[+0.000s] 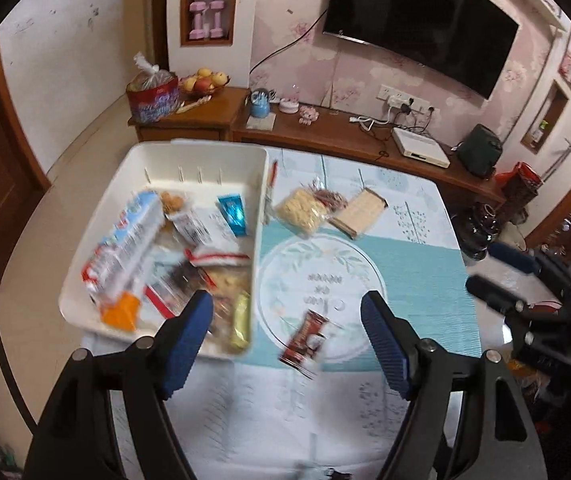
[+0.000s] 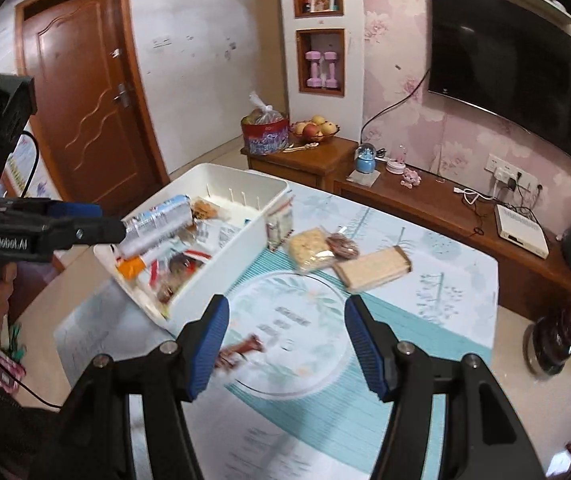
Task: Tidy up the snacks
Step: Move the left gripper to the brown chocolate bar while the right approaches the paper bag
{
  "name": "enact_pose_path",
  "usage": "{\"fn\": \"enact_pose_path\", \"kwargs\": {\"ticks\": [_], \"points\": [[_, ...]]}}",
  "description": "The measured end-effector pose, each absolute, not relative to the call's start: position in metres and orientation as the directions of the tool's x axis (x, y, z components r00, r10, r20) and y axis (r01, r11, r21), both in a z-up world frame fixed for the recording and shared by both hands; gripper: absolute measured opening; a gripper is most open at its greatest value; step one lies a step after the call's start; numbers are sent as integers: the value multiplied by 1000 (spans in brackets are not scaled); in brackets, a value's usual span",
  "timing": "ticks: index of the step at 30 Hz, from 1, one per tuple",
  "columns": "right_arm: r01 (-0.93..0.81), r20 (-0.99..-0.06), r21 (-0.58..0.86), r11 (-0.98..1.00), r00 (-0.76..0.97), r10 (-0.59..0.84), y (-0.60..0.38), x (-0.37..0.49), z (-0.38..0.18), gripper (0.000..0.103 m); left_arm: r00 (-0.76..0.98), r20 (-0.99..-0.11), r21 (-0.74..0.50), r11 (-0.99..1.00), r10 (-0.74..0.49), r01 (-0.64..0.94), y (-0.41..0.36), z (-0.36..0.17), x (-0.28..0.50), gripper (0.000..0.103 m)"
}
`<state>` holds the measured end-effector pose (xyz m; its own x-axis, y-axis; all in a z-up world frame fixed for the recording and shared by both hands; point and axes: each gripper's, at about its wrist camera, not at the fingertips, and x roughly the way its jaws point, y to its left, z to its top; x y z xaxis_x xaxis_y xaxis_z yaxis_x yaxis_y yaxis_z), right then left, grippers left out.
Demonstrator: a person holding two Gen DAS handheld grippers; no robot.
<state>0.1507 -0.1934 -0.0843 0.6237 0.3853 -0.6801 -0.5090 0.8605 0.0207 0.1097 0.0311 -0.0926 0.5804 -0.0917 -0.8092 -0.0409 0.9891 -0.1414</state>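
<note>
A white bin [image 1: 205,156] [image 2: 245,176] on the table holds several snack packets. A dark red-brown snack bar [image 1: 304,338] [image 2: 239,352] lies on the mat's round print, just ahead of both grippers. A noodle block [image 1: 299,210] [image 2: 309,250], a small reddish packet [image 1: 327,196] [image 2: 341,246] and a tan wafer pack [image 1: 359,212] [image 2: 373,266] lie farther back. My left gripper [image 1: 287,316] is open and empty above the bar. My right gripper [image 2: 285,320] is open and empty, the bar near its left finger. The left gripper also shows at the right wrist view's left [image 2: 85,226].
A slim packet [image 1: 272,178] [image 2: 279,226] leans against the bin's right wall. A wooden TV cabinet [image 1: 345,136] [image 2: 445,208] stands behind the table with a white box [image 1: 419,146], a fruit bowl [image 2: 313,130] and a red tin [image 2: 265,132]. The table edge lies near right.
</note>
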Motion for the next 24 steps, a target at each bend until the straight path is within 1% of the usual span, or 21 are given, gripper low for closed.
{"fn": "enact_pose_path", "kwargs": {"ticks": [3,8,10,16,18,24], "points": [[-543,-682,-1,839,615,397,-214,157,-84,61,558,-824,-149,987,-92,-58,8,-102,106,75],[-616,-686,-40,786,589,427,-240,172,-86,61,533,-845,-98,993,-50,-64,-19,-120,105,77],[-646,-691,-78,759,584,426,-245,179,-89,61,516,-855,-93,993,-41,-74,-27,-131,106,79],[-737,-705,-214,642,571,421,-259,202,-98,61,476,-879,-71,992,-14,-103,-42,-169,113,81],[-764,-719,-278,582,567,402,-260,210,-106,61,454,-891,-58,991,2,-119,-45,-186,115,81],[-824,-751,-403,397,546,370,-258,226,-128,61,436,-899,-32,988,37,-149,-50,-224,127,81]]}}
